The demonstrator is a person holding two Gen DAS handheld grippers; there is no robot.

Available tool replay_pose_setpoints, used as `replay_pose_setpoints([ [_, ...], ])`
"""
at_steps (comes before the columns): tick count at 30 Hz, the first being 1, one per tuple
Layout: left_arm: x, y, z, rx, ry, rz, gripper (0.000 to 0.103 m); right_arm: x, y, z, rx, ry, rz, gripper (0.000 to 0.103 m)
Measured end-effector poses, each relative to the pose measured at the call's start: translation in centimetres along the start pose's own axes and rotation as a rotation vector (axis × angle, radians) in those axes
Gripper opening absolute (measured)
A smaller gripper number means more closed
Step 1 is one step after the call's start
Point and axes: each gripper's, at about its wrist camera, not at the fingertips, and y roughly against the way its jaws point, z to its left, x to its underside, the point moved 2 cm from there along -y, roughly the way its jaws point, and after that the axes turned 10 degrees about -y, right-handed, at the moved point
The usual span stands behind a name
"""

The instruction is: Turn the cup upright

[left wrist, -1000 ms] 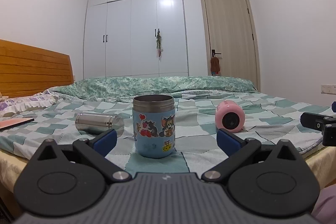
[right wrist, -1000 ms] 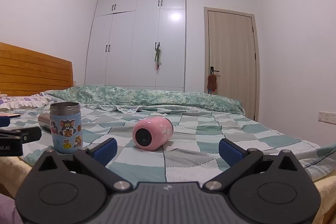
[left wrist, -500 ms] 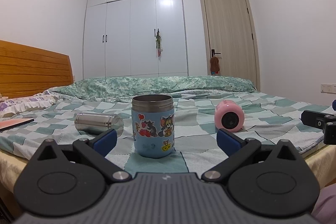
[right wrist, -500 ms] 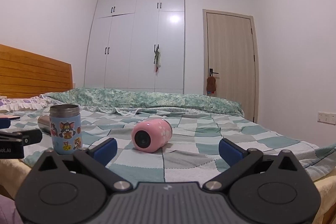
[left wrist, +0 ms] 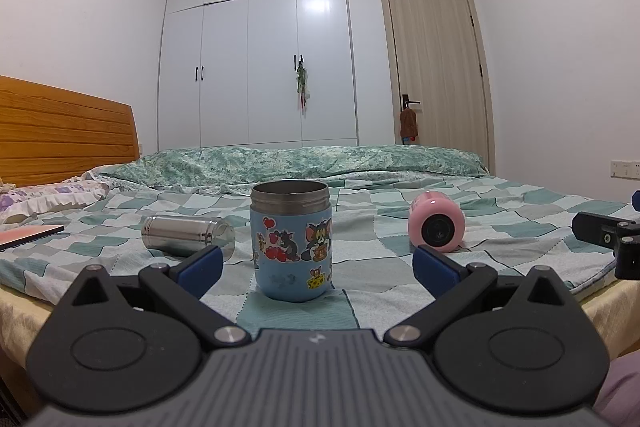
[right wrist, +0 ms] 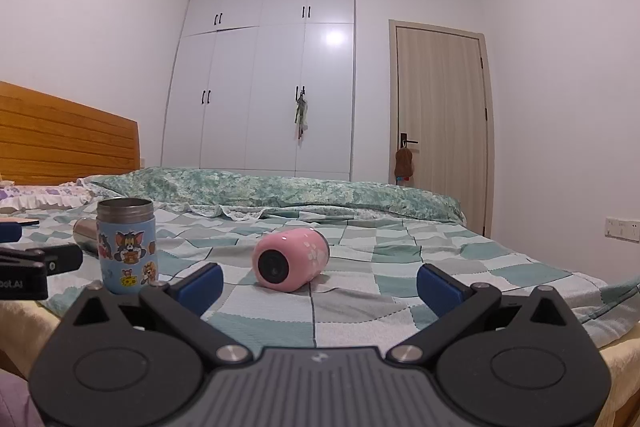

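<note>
Three cups are seen on the bed (left wrist: pixel 500 211), which is covered by a green and white checked quilt. Behind it, a white wardrobe (left wrist: pixel 256 51) and a wooden door (left wrist: pixel 436 71) are framed against the far wall, and a wooden headboard (left wrist: pixel 64 139) is caught at the left. The left gripper (left wrist: pixel 316 263) is held low at the near edge of the bed, its jaws spread wide with nothing between them, and the blue cartoon cup (left wrist: pixel 292 239) is lined up straight ahead, standing upright with its steel mouth up. The right gripper (right wrist: pixel 320 281) is likewise held with jaws spread wide and empty, and the pink cup (right wrist: pixel 290 255) is found just beyond it, lying on its side on the quilt with its dark end turned toward the camera. A steel cup (left wrist: pixel 186 235) is also seen lying on its side, left of and just behind the blue one. A red book (left wrist: pixel 28 231) is glimpsed at the far left edge.
</note>
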Motion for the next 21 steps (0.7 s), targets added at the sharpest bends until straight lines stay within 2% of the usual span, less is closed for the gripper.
replay_pose_setpoints([
  [21, -0.06, 0.04, 0.03, 0.002, 0.0, 0.001, 0.103, -0.05, 0.16, 0.27, -0.003, 0.012, -0.008, 0.103],
])
